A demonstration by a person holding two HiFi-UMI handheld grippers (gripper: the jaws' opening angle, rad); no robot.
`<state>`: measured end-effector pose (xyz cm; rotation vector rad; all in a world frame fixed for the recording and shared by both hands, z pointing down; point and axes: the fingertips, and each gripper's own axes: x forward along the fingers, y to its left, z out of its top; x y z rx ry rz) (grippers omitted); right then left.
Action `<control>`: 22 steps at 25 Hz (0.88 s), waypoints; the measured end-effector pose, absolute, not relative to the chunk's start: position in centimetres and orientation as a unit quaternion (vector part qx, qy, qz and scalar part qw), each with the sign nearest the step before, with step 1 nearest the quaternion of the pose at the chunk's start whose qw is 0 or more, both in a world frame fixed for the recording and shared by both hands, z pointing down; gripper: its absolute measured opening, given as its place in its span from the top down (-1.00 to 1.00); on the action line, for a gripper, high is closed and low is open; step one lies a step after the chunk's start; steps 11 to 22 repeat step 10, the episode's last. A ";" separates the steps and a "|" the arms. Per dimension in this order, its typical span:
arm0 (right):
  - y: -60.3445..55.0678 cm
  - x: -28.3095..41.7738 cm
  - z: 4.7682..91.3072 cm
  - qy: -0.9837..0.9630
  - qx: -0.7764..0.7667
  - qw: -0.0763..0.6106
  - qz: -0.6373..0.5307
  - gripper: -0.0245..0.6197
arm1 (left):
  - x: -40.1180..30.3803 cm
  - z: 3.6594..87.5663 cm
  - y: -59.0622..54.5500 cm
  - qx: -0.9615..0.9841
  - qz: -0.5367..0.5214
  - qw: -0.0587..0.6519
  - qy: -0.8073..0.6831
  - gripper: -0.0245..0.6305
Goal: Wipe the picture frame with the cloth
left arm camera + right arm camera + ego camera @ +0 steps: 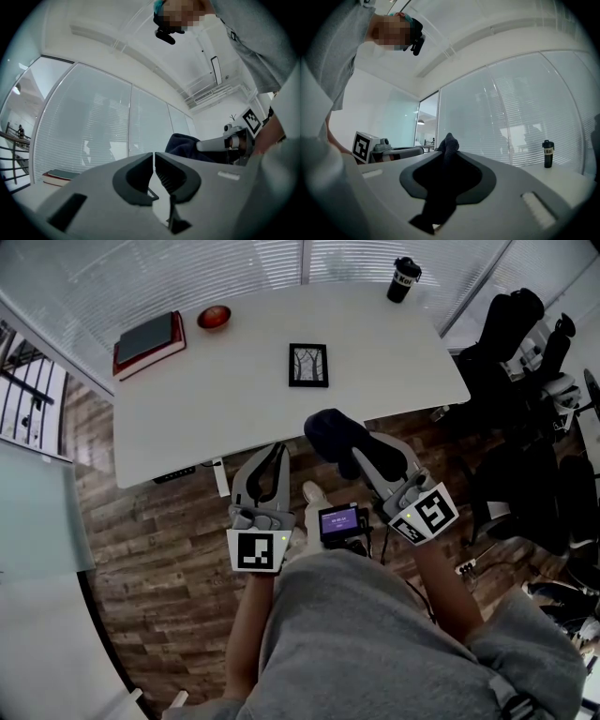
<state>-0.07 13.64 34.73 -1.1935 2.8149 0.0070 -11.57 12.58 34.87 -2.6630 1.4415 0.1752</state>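
Note:
A small black picture frame (308, 365) lies flat on the white table (234, 418), a little right of its middle. My right gripper (349, 448) hovers just off the table's near edge, shut on a dark navy cloth (330, 434) bunched at its tips. That cloth (447, 150) fills the space between the jaws in the right gripper view. My left gripper (277, 452) sits beside it to the left, at the table's near edge, shut with nothing held; its pads (161, 171) meet in the left gripper view. The frame is hidden behind the jaws in both gripper views.
A stack of books (147, 341) and a red bowl (214, 317) rest at the table's far left. A black cup (404, 279) stands at the far right corner. Black office chairs (511, 343) crowd the right side. Glass walls with blinds (93, 136) lie beyond the table.

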 end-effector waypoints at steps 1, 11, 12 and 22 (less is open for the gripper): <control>13.7 -0.1 34.8 0.919 -0.391 0.042 0.002 0.63 | -11.6 34.9 12.7 -0.877 0.059 0.053 0.474 0.88; 14.4 0.2 34.9 0.919 -0.392 0.039 0.005 0.64 | -11.4 35.3 13.4 -0.881 0.059 0.052 0.467 0.89; 14.4 0.2 34.9 0.919 -0.392 0.039 0.005 0.64 | -11.4 35.3 13.4 -0.881 0.059 0.052 0.467 0.89; 14.4 0.2 34.9 0.919 -0.392 0.039 0.005 0.64 | -11.4 35.3 13.4 -0.881 0.059 0.052 0.467 0.89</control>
